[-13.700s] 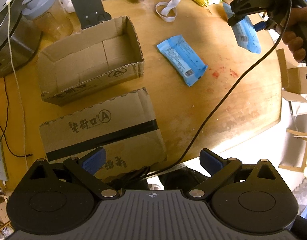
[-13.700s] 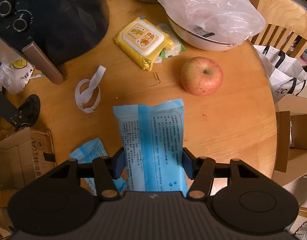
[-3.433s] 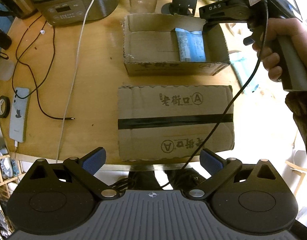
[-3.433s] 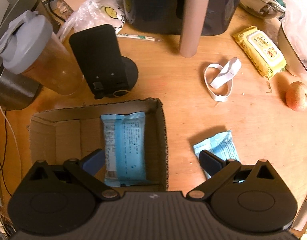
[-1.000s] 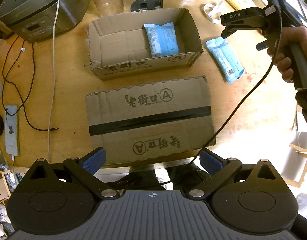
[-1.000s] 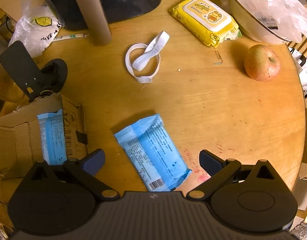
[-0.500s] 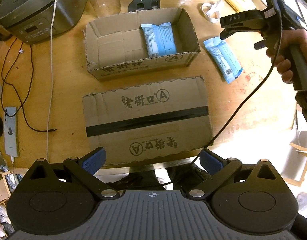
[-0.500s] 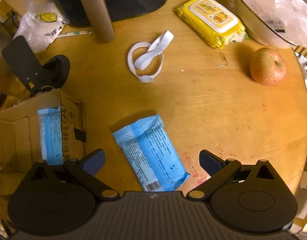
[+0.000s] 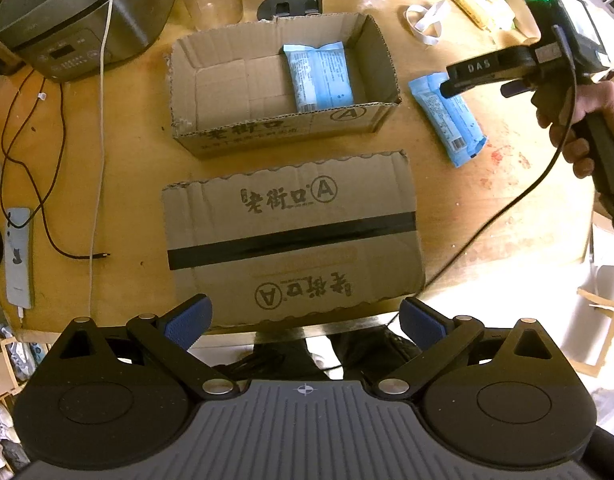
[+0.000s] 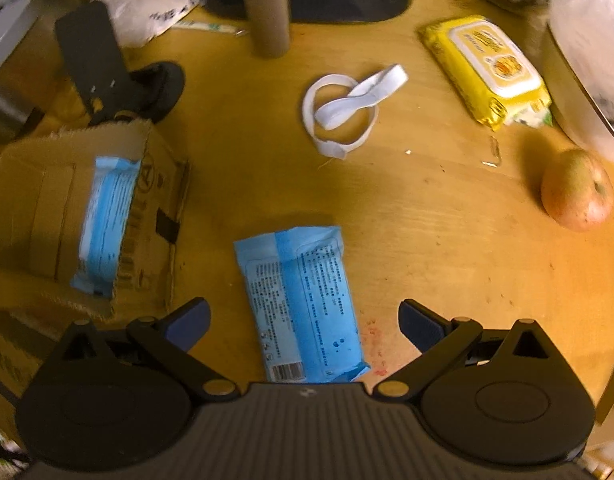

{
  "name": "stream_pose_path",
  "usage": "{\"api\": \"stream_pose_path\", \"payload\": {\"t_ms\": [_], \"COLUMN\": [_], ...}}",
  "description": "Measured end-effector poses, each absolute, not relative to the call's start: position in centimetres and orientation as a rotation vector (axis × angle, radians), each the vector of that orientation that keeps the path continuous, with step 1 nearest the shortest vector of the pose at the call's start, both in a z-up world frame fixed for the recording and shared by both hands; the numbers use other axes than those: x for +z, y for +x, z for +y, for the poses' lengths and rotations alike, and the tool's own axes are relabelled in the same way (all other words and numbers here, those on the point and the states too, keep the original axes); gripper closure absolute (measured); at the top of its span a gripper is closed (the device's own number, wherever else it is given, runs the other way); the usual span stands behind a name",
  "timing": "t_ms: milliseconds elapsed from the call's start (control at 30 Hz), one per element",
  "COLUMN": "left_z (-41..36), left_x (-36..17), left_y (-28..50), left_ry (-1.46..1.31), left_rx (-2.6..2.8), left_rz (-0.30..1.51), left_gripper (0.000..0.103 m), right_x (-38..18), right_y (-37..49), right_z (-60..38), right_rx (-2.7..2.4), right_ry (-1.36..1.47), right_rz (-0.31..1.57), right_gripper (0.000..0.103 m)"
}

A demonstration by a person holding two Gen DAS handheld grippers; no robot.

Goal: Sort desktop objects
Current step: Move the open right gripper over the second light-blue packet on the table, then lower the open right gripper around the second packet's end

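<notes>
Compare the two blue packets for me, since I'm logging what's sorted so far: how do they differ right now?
The packet in the box lies on the floor of the open cardboard box, against its right wall; the packet on the table lies on bare wood outside the box. The boxed one lies square with the box; the loose one lies askew to it. The open right hand-held gripper hovers over the loose one only. Both are blue wrappers with printed text.
</notes>
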State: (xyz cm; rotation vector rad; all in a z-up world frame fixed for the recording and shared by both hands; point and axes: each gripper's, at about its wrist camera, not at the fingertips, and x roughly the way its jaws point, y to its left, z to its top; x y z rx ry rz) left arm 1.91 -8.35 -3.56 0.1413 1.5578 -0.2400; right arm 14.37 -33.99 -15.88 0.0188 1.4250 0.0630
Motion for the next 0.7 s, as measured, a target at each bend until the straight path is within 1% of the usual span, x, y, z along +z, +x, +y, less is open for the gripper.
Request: {"api": "stream_pose_path", "payload": {"t_ms": [500, 700], "left_z": [-8.5, -8.6], "left_x": [-3.6, -3.7], "left_y": [2.0, 2.0], "left_ry": [0.136, 0.137], "left_rx": [-0.231, -0.233], "left_rz": [1.561, 1.564], "left_gripper": [0.000, 0.000], "right_x": [-18.0, -18.4], "right_y": [13.6, 13.7], "right_z": [-33.5, -33.2], "right_rx": [0.220, 0.225], "right_ry": [-0.138, -0.152], "right_rz": [1.460, 1.467], "right_gripper": [0.000, 0.000]}}
